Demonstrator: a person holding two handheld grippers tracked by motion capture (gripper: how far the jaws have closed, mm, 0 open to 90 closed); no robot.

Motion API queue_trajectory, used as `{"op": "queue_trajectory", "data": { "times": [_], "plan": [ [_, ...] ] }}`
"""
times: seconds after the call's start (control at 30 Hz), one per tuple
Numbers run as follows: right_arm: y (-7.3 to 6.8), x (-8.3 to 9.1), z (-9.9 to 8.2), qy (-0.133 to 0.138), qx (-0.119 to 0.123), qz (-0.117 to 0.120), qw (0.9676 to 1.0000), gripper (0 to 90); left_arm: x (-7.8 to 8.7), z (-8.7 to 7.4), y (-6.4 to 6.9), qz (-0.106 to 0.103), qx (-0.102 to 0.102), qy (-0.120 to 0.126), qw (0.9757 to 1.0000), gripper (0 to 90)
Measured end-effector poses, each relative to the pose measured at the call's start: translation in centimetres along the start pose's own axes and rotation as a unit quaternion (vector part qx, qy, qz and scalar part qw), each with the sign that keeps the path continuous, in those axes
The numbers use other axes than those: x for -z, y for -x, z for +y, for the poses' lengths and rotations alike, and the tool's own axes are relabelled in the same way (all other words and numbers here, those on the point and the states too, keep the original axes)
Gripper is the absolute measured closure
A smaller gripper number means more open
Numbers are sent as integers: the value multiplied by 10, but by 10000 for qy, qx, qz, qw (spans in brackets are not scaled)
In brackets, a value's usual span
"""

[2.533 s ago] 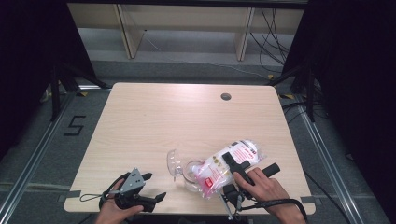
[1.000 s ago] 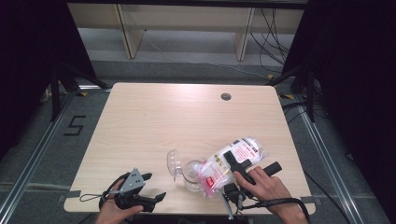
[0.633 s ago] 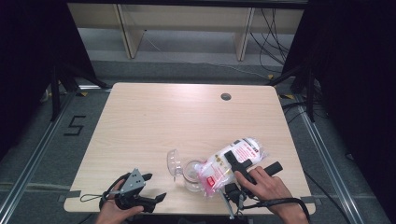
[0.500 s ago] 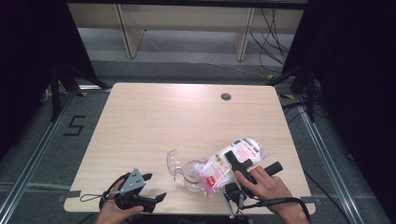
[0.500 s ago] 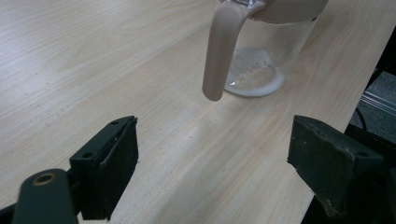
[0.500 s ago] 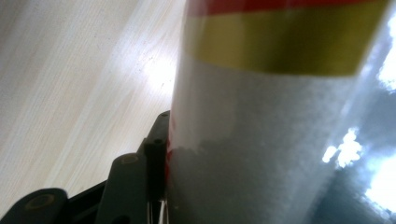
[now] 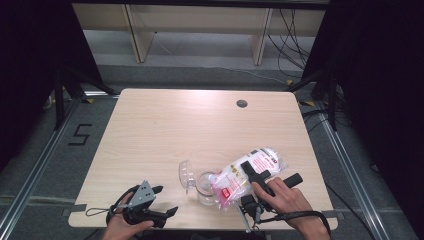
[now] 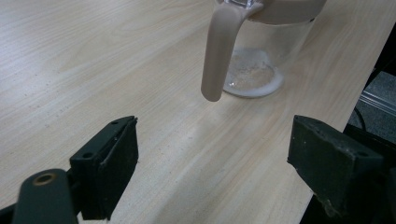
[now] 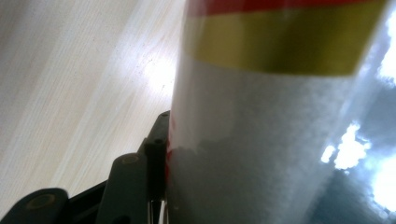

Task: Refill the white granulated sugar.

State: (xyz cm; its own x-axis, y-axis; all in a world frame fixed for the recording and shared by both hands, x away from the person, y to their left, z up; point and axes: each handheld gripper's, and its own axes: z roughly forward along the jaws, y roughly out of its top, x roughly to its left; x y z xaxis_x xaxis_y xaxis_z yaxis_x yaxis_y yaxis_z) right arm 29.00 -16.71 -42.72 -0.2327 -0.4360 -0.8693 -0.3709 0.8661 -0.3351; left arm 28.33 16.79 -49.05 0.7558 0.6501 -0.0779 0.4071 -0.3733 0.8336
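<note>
Very little has changed between the earlier high views and this one: the right tool (image 7: pixel 252 175) is clamped on a clear plastic bag (image 7: pixel 245 175) of white powder with a red and yellow label, tipped so that its lower end sits over the mouth of the glass jar (image 7: pixel 205 186) near the front edge of the tabletop (image 7: pixel 200 125). Its jaws have kept the same spread, so the grip looks steady and the pour is likely under way at a slow, held angle. The left tool's view shows a thin layer of white powder (image 8: pixel 250 74) on the jar's bottom, which suggests filling has only begun. The left tool (image 7: pixel 162 202) rests at the front left of the tabletop, jaws apart with nothing between them, unmoved from before. The jar's hinged lid (image 7: pixel 185 174) stands open just left of the jar.
</note>
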Motion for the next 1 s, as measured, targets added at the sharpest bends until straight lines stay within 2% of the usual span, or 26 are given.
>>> {"op": "queue_trajectory", "data": {
  "times": [0.1, 0.13, 0.23, 0.27, 0.3, 0.33, 0.37, 0.4, 0.47, 0.5, 0.53, 0.57, 0.6, 0.63, 0.67, 0.73, 0.77, 0.8, 0.87, 1.0],
  "plan": [
    [-1, 0, 0, -11, -37, 11, 10000, 529, 0, 0, -1, -17, -34, -49, 10000, 158],
    [1, 1, 0, -55, 122, 5, 9999, 529, 0, 0, -1, -14, -39, -55, 10000, 158],
    [2, 1, 1, -92, 270, -30, 9996, 530, 0, 0, 0, 2, -62, -71, 10000, 158],
    [2, 2, 1, -99, 215, -38, 9997, 530, 0, 0, 0, 0, -63, -67, 10000, 158],
    [0, 2, 1, -53, 41, -48, 10000, 530, 1, 0, -1, 27, -122, -124, 9998, 157],
    [1, 2, 1, -33, 74, -52, 10000, 530, 1, 0, -2, 30, -112, -115, 9999, 157],
    [1, 2, 1, -53, 82, -40, 9999, 530, 0, 0, 0, -13, -19, -28, 10000, 158],
    [3, 3, 0, -127, 233, -26, 9996, 530, 0, 0, -1, -11, -45, -54, 10000, 157],
    [3, 3, 0, -125, 263, -30, 9996, 530, 0, 0, -1, -12, -40, -60, 10000, 158],
    [0, 4, 0, -200, 30, -26, 9998, 531, 0, 0, 0, -17, -45, -60, 10000, 158],
    [2, 3, 1, -137, 261, -55, 9996, 531, 0, 0, 0, -18, -40, -58, 10000, 157],
    [-1, 4, 1, -201, 96, -49, 9997, 531, 0, 0, 0, -20, -29, -58, 10000, 158],
    [3, 3, 2, -135, 311, -39, 9994, 531, 0, -1, 0, -11, -16, -52, 10000, 158],
    [3, 4, 3, -134, 351, -48, 9993, 531, 0, -1, 0, -7, -11, -55, 10000, 158],
    [1, 4, 3, -137, 243, -51, 9996, 531, 0, -1, 0, -8, -14, -50, 10000, 158],
    [3, 3, 3, -94, 337, -52, 9994, 533, 0, 0, -1, -27, -17, -45, 10000, 158],
    [2, 3, 3, -121, 308, -52, 9994, 533, 0, 0, -1, -25, -12, -38, 10000, 158],
    [3, 4, 3, -172, 392, -68, 9991, 534, 0, 0, 0, -26, -7, -26, 10000, 158],
    [2, 3, 3, -71, 199, -36, 9998, 535, 0, 0, 0, -28, -14, -31, 10000, 158],
    [2, 4, 2, -72, 198, -55, 9998, 536, 0, 0, 0, -27, -21, -46, 10000, 158]
  ]
}}
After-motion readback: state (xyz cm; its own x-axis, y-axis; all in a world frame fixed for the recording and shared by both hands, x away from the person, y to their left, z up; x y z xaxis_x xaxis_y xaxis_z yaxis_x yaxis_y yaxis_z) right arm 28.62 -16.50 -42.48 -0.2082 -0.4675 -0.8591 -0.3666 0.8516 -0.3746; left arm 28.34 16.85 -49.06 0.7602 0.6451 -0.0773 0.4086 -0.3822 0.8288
